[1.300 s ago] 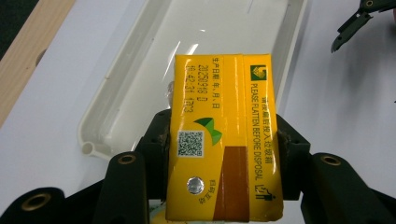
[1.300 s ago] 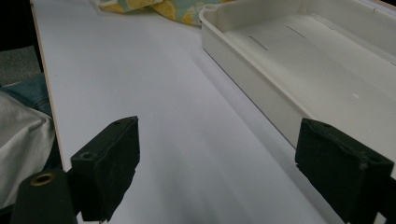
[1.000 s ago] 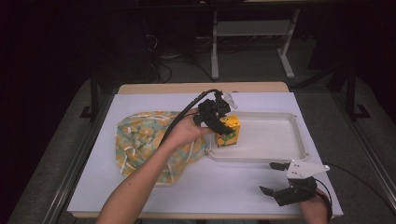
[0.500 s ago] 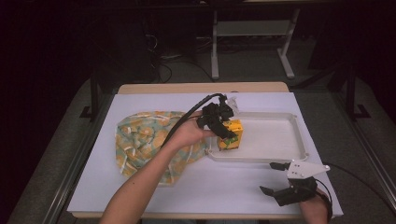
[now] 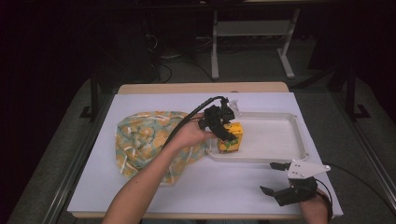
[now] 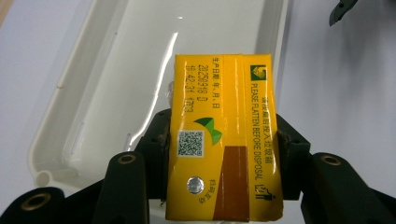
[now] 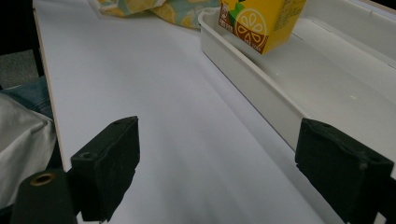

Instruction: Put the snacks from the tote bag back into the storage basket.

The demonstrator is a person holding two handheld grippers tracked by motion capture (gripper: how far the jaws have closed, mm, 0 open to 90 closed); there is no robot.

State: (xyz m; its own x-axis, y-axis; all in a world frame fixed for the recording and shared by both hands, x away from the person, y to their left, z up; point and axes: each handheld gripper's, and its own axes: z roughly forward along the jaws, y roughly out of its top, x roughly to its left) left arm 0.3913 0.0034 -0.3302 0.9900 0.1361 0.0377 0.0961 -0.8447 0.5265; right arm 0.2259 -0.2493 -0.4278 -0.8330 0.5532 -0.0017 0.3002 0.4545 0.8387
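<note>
- The left hand-held gripper (image 5: 226,134) grasps a yellow rectangular juice carton with an orange-slice print (image 5: 231,136), its black jaws pressed against the carton's two long sides, as the left gripper view shows.
- The carton (image 6: 224,140) is at the left end of a shallow white rectangular plastic tray (image 5: 280,137), just inside the tray's left rim; whether its base touches the tray floor cannot be told.
- In the right gripper view the carton (image 7: 261,18) stands upright in the tray (image 7: 252,88), close to the near wall.
- The tray sits on the right half of the white worktop (image 5: 154,196), nearer the far edge than the near one.
- A crumpled cloth bag printed with orange and green fruit (image 5: 144,140) lies on the left half of the worktop, its right edge touching the tray's left end.
- The right hand-held gripper (image 5: 275,179) hovers over the worktop's near right corner, jaws spread wide and holding nothing, well apart from the carton.
</note>
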